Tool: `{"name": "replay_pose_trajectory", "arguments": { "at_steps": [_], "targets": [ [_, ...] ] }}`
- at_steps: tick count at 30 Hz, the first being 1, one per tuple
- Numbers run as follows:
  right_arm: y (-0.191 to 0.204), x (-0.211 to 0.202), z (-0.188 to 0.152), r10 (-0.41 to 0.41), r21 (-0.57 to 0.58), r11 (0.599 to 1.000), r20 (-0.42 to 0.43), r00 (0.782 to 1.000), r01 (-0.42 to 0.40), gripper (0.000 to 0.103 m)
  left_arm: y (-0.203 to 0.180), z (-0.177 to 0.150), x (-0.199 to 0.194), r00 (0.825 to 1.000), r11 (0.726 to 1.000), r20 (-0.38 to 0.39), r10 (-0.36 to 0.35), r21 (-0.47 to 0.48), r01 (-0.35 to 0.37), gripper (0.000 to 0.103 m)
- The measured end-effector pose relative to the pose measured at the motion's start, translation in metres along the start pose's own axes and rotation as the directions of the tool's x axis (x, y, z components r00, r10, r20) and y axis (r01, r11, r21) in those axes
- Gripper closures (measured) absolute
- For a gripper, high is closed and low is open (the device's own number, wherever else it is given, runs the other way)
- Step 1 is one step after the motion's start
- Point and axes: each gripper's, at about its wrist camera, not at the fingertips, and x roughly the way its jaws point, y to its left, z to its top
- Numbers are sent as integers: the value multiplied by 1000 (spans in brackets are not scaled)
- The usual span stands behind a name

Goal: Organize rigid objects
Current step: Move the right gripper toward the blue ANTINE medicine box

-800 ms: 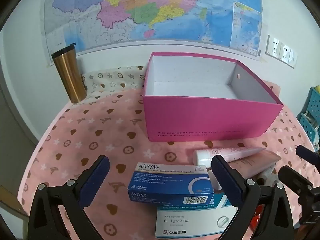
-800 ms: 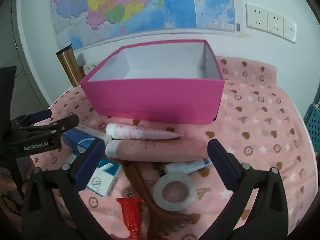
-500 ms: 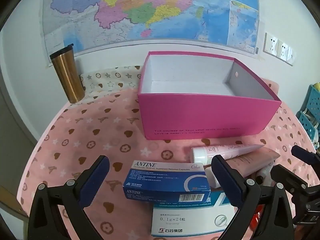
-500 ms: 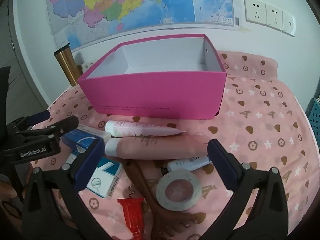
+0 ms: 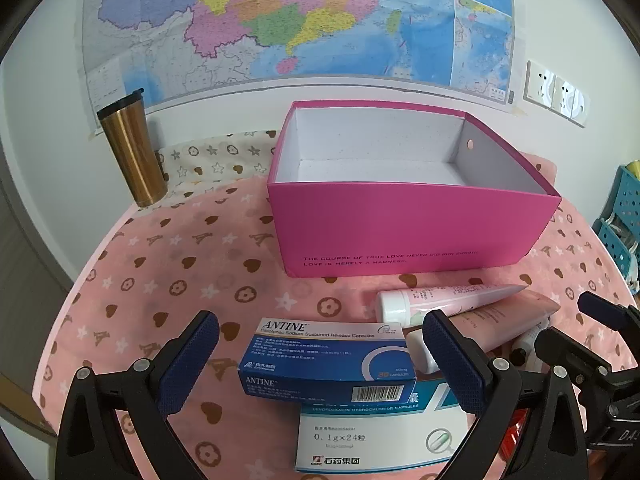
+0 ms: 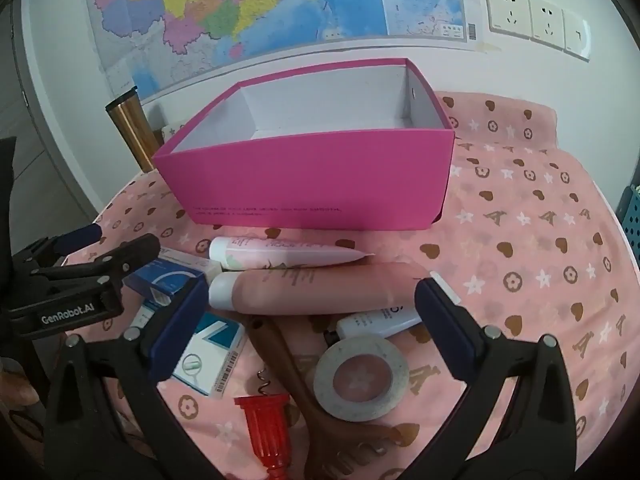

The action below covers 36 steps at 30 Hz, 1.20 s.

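1. One pink box (image 5: 408, 228) stands open-topped on the pink patterned cloth of the table (image 5: 168, 272), holding nothing that shows.
2. Two medicine cartons lie in front of it: a blue ANTINE carton (image 5: 326, 360) rests partly on a white-and-teal carton (image 5: 372, 436), both with long axes running left to right.
3. Three tubes lie side by side: a white-pink tube (image 6: 280, 252), a larger pink tube (image 6: 320, 288) and a small white tube (image 6: 376, 320), the first two with caps to the left.
4. One tape roll (image 6: 362, 378), one red corkscrew (image 6: 266, 424) and one brown back-scratcher (image 6: 288, 364) lie nearest.
5. The left gripper (image 5: 320, 360) and right gripper (image 6: 308, 320) both hover with fingers spread wide, holding nothing.
6. One gold tumbler (image 5: 132, 152) stands upright at the back left.
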Motion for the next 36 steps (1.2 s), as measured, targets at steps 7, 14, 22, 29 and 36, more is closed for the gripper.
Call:
{"name": "replay_pose_trajectory", "arguments": {
  "at_steps": [7, 14, 22, 29, 36],
  "targets": [
    [-1, -1, -1, 7, 3, 1000, 4, 1000, -7, 0, -2, -3, 1, 1000, 1000, 7, 7, 3, -7, 0],
    [0, 0, -2, 14, 1, 1000, 2, 1000, -14, 0, -1, -5, 1, 1000, 1000, 12, 8, 3, -8, 0],
    [0, 0, -1, 31, 5, 1000, -2, 1000, -31, 0, -2, -6, 0, 1000, 1000, 16, 17, -2, -17, 0],
    [1, 1, -1, 37, 2, 999, -4, 999, -37, 0, -2, -6, 1, 1000, 1000, 17, 21, -1, -21, 0],
    [1, 1, -1, 41, 0, 999, -5, 999, -41, 0, -3, -7, 1, 1000, 1000, 18, 22, 0, -22, 0]
  ]
}}
